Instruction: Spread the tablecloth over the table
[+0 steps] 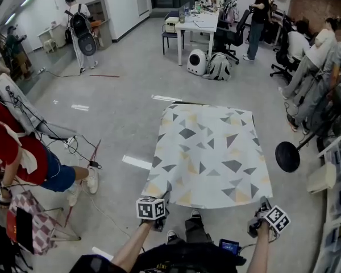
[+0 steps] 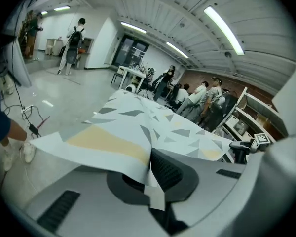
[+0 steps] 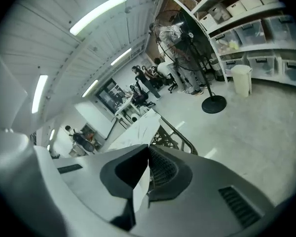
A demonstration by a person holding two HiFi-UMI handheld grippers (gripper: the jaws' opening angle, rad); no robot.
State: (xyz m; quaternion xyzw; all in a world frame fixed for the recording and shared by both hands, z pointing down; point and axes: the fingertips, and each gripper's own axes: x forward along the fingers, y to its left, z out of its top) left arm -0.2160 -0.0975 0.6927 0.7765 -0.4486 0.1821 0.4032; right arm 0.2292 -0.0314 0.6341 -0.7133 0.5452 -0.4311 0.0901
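Across table, patterned tablecloth lies flat, grey and yellow triangles on white. Left gripper closed tight on near-left corner, cloth pinched between pads. Right gripper likewise clamped on near-right corner — thin fold of fabric caught in jaws. Fan base on floor near table's right side.

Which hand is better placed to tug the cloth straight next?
Probably left: the left hand-held gripper is shut on a broad tablecloth flap; the right hand-held gripper pinches only a thin edge.
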